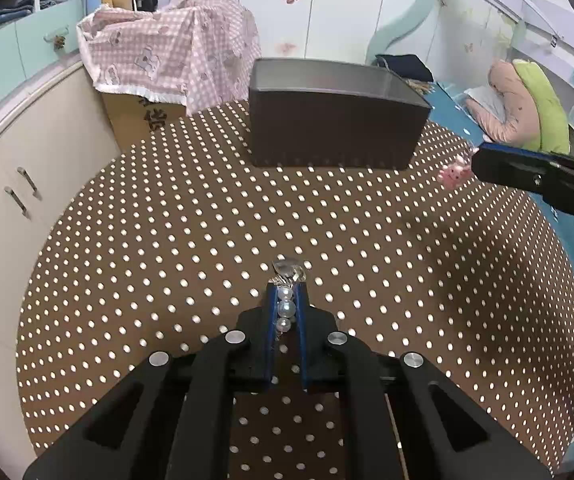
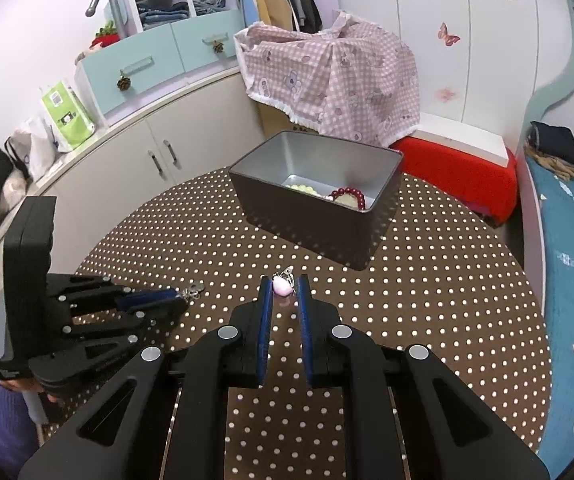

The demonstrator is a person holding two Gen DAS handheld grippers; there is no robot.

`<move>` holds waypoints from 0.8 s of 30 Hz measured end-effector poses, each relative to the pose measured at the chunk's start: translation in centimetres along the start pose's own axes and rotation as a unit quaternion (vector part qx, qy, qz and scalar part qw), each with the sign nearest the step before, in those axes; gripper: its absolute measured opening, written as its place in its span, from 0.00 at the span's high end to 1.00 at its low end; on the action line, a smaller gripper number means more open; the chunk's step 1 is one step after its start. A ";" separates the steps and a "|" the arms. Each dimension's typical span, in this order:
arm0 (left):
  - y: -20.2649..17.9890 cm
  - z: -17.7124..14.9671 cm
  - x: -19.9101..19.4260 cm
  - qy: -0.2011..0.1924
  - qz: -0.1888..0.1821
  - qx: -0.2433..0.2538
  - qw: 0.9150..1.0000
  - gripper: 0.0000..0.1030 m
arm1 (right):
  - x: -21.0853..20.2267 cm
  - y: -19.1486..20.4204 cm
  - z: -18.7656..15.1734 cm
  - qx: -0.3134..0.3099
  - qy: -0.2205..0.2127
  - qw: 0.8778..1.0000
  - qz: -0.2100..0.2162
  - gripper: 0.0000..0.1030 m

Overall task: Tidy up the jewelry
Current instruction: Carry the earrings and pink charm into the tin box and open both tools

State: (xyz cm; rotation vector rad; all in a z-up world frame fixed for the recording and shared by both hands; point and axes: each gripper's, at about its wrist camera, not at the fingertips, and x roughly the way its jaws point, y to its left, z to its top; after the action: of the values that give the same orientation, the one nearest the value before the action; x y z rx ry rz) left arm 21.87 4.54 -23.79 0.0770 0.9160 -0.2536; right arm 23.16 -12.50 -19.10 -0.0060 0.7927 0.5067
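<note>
The pearl piece (image 1: pixel 285 308), a short run of white pearls ending in a clear crystal, is clamped between the fingers of the left gripper (image 1: pixel 287 288), held above the dotted table (image 1: pixel 167 240) on the near side of the tin (image 1: pixel 335 120). The right gripper (image 2: pixel 283 284) is closed on a pink charm (image 2: pixel 281 287) with a small metal clasp, also in front of the tin and above the cloth; in the left wrist view that charm shows as a pink figure at the gripper's tip, just right of the tin's front corner. The tin is open, and inside it lie a green bead bracelet (image 2: pixel 305 189) and a red bead bracelet (image 2: pixel 351 196). Behind the tin a pink checked cloth (image 2: pixel 335 80) drapes over a cardboard box.
</note>
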 end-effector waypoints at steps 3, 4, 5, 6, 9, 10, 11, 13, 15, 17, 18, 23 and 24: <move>0.8 1.2 -1.2 -0.017 -0.025 -0.010 0.999 0.93 | -0.3 -0.1 0.6 -0.003 -0.005 1.000 -0.002 0.87; 0.9 1.8 -1.8 -0.026 -0.034 -0.009 0.999 0.93 | -0.5 -0.1 0.9 -0.004 -0.008 1.000 -0.003 0.87; 1.1 2.7 -2.7 -0.039 -0.041 -0.010 0.998 0.93 | -0.6 -0.1 1.2 -0.005 -0.011 1.000 -0.004 0.87; 1.2 3.6 -3.4 -0.049 -0.051 -0.010 0.997 0.93 | -0.9 -0.1 1.6 -0.006 -0.016 1.000 -0.005 0.87; 1.1 6.5 -5.4 -0.080 -0.074 -0.002 0.994 0.93 | -1.6 -0.1 3.0 -0.010 -0.029 0.999 -0.009 0.87; 0.9 7.2 -5.9 -0.087 -0.079 0.001 0.993 0.93 | -1.8 -0.2 3.6 -0.012 -0.034 0.999 -0.011 0.87; 0.6 8.1 -6.6 -0.097 -0.089 0.006 0.991 0.93 | -1.9 -0.2 4.1 -0.013 -0.038 0.999 -0.012 0.87; 0.2 9.8 -7.3 -0.110 -0.101 0.015 0.989 0.93 | -2.3 -0.5 5.3 -0.013 -0.047 0.999 -0.015 0.87; -0.3 11.6 -7.5 -0.116 -0.101 0.025 0.988 0.93 | -2.4 -0.8 6.5 -0.012 -0.056 0.998 -0.017 0.87; -0.8 13.3 -7.6 -0.119 -0.098 0.033 0.987 0.93 | -2.5 -1.2 7.7 -0.011 -0.063 0.998 -0.019 0.87; -1.0 14.1 -7.5 -0.121 -0.100 0.035 0.987 0.93 | -2.5 -1.3 8.2 -0.011 -0.065 0.998 -0.019 0.87; -1.5 17.0 -5.8 -0.111 -0.104 0.040 0.988 0.93 | -1.4 -2.4 9.8 -0.007 -0.064 0.998 -0.024 0.87; -1.5 17.4 -5.4 -0.109 -0.103 0.039 0.988 0.93 | -1.1 -2.5 9.9 -0.006 -0.063 0.998 -0.025 0.87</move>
State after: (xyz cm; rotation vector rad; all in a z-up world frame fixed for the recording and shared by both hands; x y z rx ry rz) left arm 31.80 1.05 -8.90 0.0259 0.6963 -0.4812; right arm 30.31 -13.30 -11.76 -0.0054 0.6649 0.4610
